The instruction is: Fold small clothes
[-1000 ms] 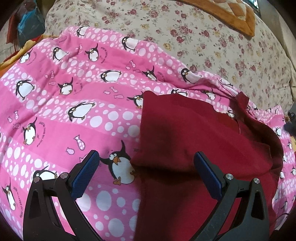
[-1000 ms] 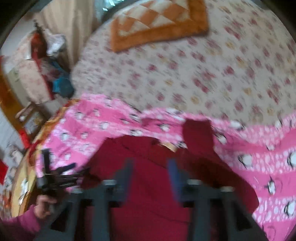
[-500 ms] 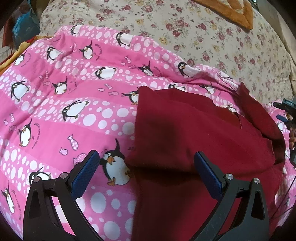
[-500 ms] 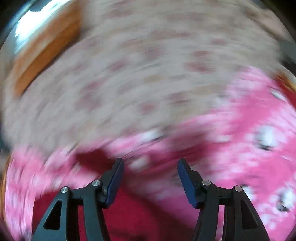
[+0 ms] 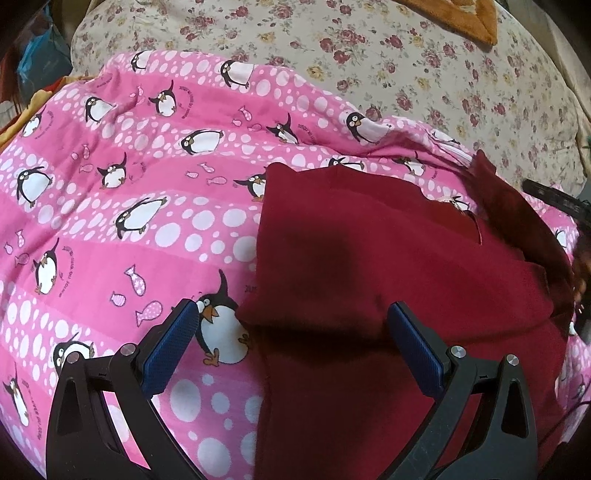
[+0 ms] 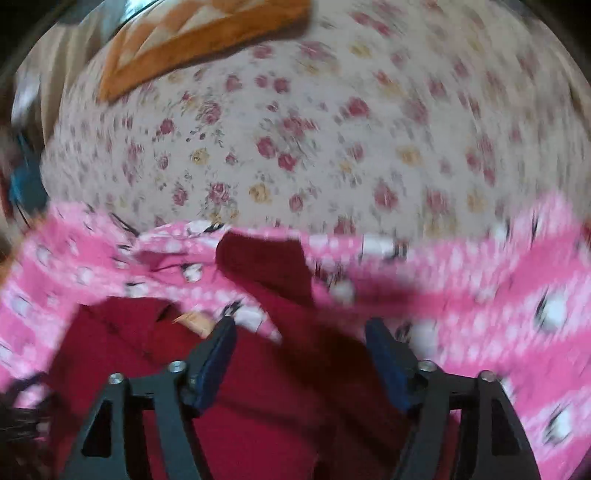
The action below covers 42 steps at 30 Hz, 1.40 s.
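A dark red garment [image 5: 388, 280] lies on a pink penguin-print blanket [image 5: 129, 192]. Its left edge is folded over and a sleeve [image 5: 509, 206] sticks out at the far right. My left gripper [image 5: 291, 314] hovers open just above the garment's folded left edge, nothing between its blue pads. In the blurred right wrist view the same garment [image 6: 258, 406] fills the bottom, its sleeve [image 6: 266, 266] reaching up onto the blanket [image 6: 480, 280]. My right gripper [image 6: 299, 328] hangs over the base of that sleeve, its jaws opening, with no cloth pinched between them.
A cream floral bedspread [image 5: 369, 55] covers the bed beyond the blanket, with an orange checked cushion [image 6: 207, 33] at its far end. Clutter, including something blue [image 5: 37, 62], stands off the bed's left side. The right gripper's dark body [image 5: 554, 199] shows at the right edge.
My right gripper swung away over the floral bedspread and came back down over the sleeve, its jaws now wider. The left gripper stayed put and open; the garment has not shifted.
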Motion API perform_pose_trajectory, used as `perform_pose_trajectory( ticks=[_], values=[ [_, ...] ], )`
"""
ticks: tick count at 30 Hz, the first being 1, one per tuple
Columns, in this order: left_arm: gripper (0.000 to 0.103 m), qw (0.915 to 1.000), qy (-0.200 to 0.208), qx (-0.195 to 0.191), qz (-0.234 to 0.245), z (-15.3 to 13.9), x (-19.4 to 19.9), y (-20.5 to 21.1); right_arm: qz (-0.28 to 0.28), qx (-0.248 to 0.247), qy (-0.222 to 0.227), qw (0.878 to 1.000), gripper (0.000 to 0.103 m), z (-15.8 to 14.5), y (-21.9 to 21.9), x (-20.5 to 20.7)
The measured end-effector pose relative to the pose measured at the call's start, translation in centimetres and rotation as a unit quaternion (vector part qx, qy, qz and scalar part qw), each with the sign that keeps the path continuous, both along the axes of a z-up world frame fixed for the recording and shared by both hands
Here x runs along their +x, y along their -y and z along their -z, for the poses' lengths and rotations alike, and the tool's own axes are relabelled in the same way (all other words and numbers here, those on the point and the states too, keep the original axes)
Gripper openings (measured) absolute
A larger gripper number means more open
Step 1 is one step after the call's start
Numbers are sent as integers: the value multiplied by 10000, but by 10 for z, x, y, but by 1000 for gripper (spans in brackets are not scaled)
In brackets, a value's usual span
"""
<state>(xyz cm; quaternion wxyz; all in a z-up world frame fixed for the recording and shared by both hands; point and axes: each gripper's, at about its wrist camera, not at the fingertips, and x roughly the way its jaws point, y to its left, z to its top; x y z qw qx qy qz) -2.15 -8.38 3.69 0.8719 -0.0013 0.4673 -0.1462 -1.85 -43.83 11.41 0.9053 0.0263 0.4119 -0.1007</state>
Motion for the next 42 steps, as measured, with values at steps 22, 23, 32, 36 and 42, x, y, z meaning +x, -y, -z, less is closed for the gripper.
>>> perform_pose_trajectory(
  ticks=[22,23,32,36,42],
  values=[
    [102,9987,242,-363,-260,-19,-2,-18,-1635,2192,457,9608,7,-95,2,-51],
    [102,9981,250,-456,-322,-21,-2,-23,-1813,2256,496,9559,6,-104,-5,-59],
    [102,9902,302,-1123,-780,-35,2,-54,-3376,2728,-125,9008,7,-110,-100,-73],
    [102,9893,277,-1156,-844,-34,3,-57,-3716,2476,-691,8921,7,-71,-142,-53],
    [102,9910,220,-1084,-755,-29,11,-50,-3155,1275,-1414,9296,7,19,-163,14]
  ],
)
